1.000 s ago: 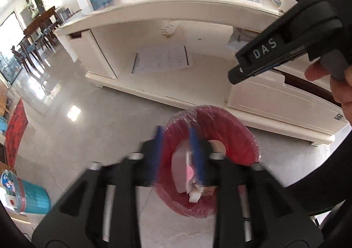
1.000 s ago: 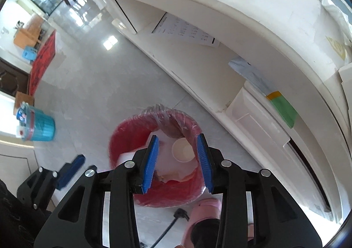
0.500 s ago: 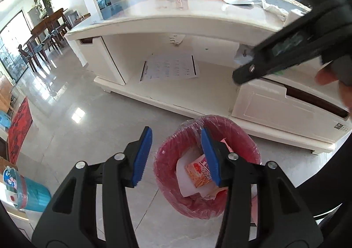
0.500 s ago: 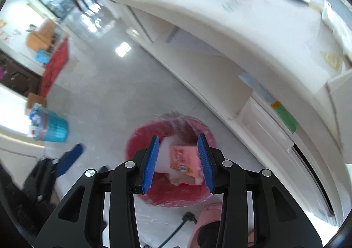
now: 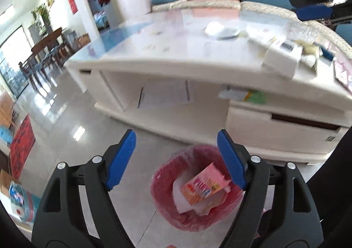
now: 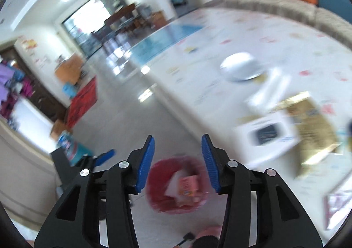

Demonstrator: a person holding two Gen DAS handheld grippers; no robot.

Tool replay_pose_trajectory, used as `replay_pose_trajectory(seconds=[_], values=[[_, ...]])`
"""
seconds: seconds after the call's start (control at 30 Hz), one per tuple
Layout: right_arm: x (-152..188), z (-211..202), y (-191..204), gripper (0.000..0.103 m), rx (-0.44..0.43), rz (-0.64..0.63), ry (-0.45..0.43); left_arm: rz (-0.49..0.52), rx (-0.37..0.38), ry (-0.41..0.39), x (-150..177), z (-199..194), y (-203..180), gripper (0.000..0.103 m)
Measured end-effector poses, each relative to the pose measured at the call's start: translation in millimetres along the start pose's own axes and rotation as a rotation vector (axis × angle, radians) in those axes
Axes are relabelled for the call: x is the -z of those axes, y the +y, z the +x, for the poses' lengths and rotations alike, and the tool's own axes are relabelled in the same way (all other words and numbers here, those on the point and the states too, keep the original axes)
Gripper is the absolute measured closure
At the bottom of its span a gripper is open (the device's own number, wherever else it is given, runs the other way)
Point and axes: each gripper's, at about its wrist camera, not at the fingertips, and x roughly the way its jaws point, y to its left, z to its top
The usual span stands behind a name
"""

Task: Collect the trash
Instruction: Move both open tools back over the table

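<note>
Now I am holding both the left gripper (image 5: pixel 176 160) and right gripper (image 6: pixel 177 161) spread and empty. The pink packet (image 5: pixel 203 184) is lying in the red bin (image 5: pixel 167 210) below them; ahead, the table (image 5: pixel 176 58) is carrying more litter.

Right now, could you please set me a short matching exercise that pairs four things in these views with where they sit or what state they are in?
Things:
1. pink carton
2. red bin
3. white bowl
4. left claw

Places or states:
A. on the coffee table top
B. open and holding nothing
C. lying inside the bin, on white paper
D. standing on the floor in front of the table

Pairs: 1-C, 2-D, 3-A, 4-B
</note>
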Motion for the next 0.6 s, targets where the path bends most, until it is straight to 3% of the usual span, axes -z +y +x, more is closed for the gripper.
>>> replay_pose_trajectory(seconds=[0.13, 0.6], values=[[5.7, -36.6, -45.0, 0.05, 0.092, 0.05, -0.04, 0.029, 0.019, -0.042, -21.9, -9.0, -20.1, 0.024], [57.8, -110.2, -172.4, 0.046, 0.236, 0.302, -0.081, 0.165, 0.112, -0.158, -92.4, -31.8, -125.6, 0.013]])
